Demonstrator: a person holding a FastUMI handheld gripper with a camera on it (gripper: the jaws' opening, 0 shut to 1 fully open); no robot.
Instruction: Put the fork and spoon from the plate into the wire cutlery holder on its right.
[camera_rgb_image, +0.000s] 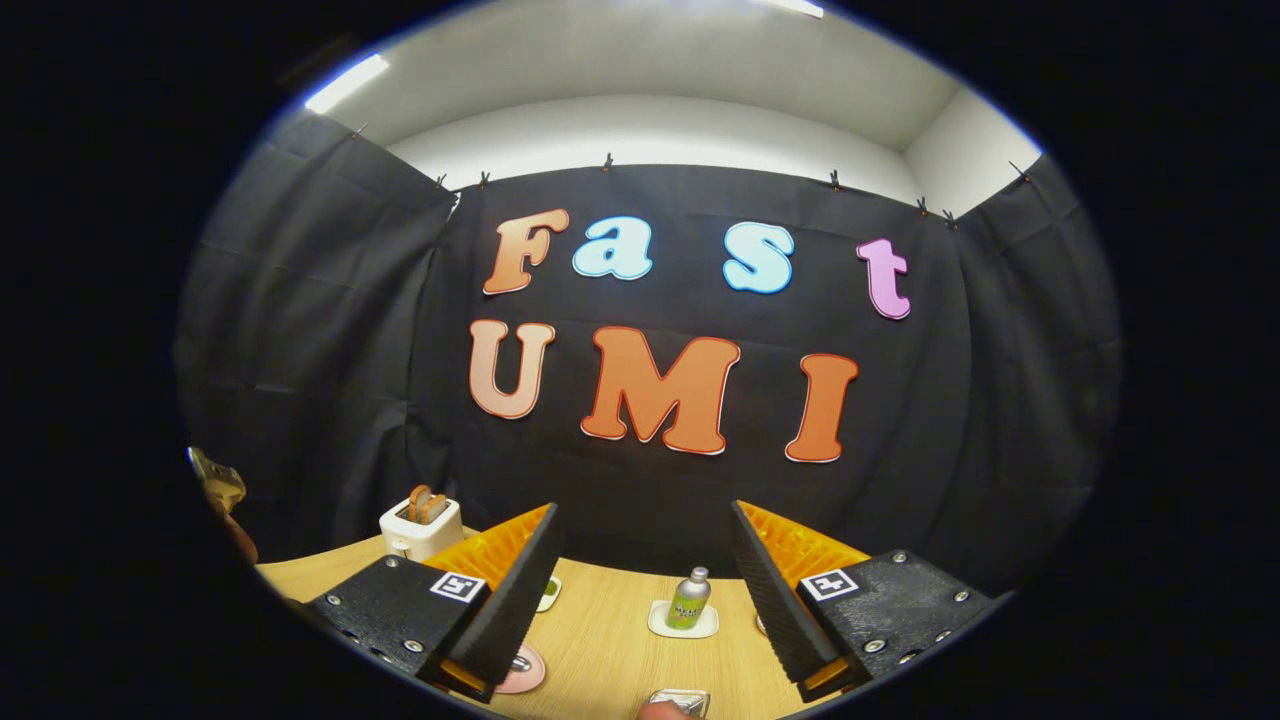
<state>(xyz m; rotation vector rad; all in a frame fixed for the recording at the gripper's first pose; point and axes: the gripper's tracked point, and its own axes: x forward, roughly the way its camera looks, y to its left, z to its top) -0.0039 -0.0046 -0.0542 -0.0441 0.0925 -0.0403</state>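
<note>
the gripper (644, 560) is held up high and level, its 2 fingers spread wide with nothing between them, aimed more at the booth's back wall than at the work. from here the step in hand looks like the very start: getting down to the plate for the first utensil. to do that well i'd tip the nose down toward the wooden table (610, 650) until the plate sits between the fingers, keep them wide on the way in, then line them across a handle, not along it, so both press on it squarely.

as for the fork, spoon and wire cutlery holder, i can't pick any of them out with confidence. a pinkish round edge (524, 670) peeks out under the left finger with something small and metallic on it; that may be the plate, but too little shows to say. close in, between the fingers, there's a shiny bit of metal (680, 698), too cut off to name.

further off, a small bottle (689, 598) stands upright on a pale coaster (660, 624) between the fingers, and a white toaster (421, 528) with 2 slices in it sits beyond the left finger.
</note>
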